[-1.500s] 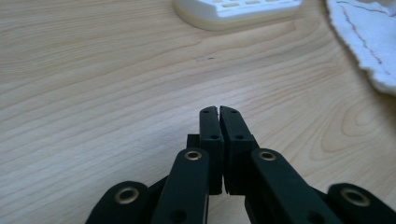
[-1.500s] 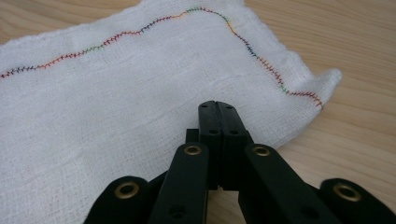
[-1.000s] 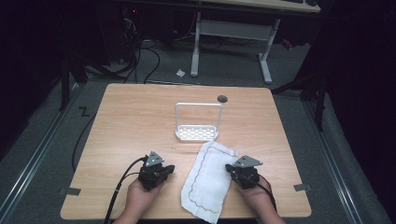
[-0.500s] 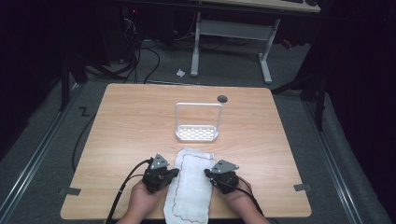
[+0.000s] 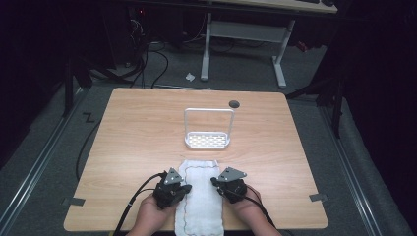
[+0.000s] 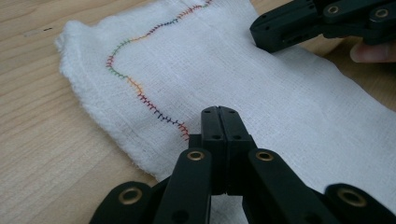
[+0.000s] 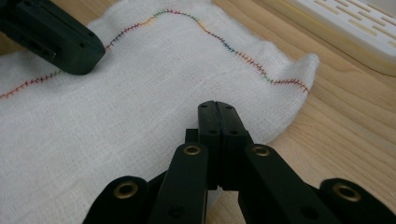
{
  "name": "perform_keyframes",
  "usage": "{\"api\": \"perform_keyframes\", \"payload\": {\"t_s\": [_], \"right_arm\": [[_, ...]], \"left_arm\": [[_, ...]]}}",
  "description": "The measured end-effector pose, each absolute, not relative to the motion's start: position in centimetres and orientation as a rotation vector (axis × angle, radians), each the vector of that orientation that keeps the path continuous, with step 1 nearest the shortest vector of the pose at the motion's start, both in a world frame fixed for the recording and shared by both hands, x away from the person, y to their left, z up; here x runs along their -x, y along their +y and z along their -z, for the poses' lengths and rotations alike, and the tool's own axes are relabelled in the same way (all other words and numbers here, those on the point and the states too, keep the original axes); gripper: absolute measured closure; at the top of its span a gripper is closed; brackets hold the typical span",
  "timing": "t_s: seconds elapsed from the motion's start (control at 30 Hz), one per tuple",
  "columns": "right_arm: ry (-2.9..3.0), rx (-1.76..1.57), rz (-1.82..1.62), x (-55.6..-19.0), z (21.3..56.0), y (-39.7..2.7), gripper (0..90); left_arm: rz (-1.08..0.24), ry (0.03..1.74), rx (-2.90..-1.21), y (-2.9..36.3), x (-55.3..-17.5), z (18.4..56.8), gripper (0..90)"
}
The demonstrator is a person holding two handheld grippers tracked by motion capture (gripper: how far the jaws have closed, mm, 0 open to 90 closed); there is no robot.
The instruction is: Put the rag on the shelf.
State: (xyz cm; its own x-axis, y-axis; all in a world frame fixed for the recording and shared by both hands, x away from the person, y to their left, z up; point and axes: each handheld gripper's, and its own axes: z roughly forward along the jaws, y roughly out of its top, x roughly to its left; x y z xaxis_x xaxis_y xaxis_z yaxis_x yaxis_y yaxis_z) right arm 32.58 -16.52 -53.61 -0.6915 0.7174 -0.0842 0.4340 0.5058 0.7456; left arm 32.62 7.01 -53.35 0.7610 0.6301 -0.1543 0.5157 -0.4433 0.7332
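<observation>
A white cloth (image 5: 200, 196) with a multicoloured stitched hem lies as a narrow strip at the table's near edge, running away from me. My left gripper (image 5: 186, 188) rests at its left side and my right gripper (image 5: 214, 182) at its right side, tips pointing inward. In the left gripper view the jaws (image 6: 219, 112) are shut, lying over the flat cloth (image 6: 261, 93), with the right gripper (image 6: 280, 32) opposite. The right gripper view shows its jaws (image 7: 217, 106) shut above the cloth (image 7: 140, 102), and the left gripper (image 7: 60, 39) pressing on the far side. No fabric bunches between either pair.
A white perforated rack (image 5: 208, 140) with an upright wire frame stands mid-table just beyond the cloth; its base (image 7: 355, 28) appears in the right gripper view. A small dark disc (image 5: 234, 103) sits near the far edge. Bare wooden table (image 5: 137, 132) lies to the left and right.
The cloth went from a wide diagonal spread right of centre to a narrow straight strip at centre. Both grippers moved inward toward each other, the right one shifting left.
</observation>
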Motion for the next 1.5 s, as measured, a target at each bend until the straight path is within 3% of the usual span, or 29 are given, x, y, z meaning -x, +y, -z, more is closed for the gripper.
{"api": "perform_keyframes", "payload": {"t_s": [0.1, 0.37, 0.63, 0.73, 1.27, 1.5], "right_arm": [[2.365, -0.954, -1.017, -32.6, 53.6, -16.5, 90.0], [2.333, -0.986, -1.063, -32.5, 53.3, -17.5, 79.7], [2.269, -1.035, -1.102, -32.7, 53.1, -18.7, 73.8], [2.267, -1.033, -1.102, -32.7, 53.1, -18.7, 73.0], [2.19, -1.179, -1.153, -33.6, 53.1, -19.0, 65.9], [2.184, -1.261, -1.14, -36.0, 53.1, -18.2, 58.1]], "left_arm": [[-0.156, 0.866, -2.123, 7.1, -32.8, 53.4, 88.8], [-0.197, 0.925, -2.003, 9.0, -33.6, 52.4, 74.4], [-0.25, 1.051, -1.858, 11.6, -36.8, 52.4, 52.7], [-0.237, 1.066, -1.868, 11.2, -37.5, 52.7, 49.4], [-0.248, 1.039, -1.96, 8.2, -38.8, 54.1, 52.8], [-0.305, 1.101, -1.945, 7.9, -38.6, 54.1, 65.6]]}}
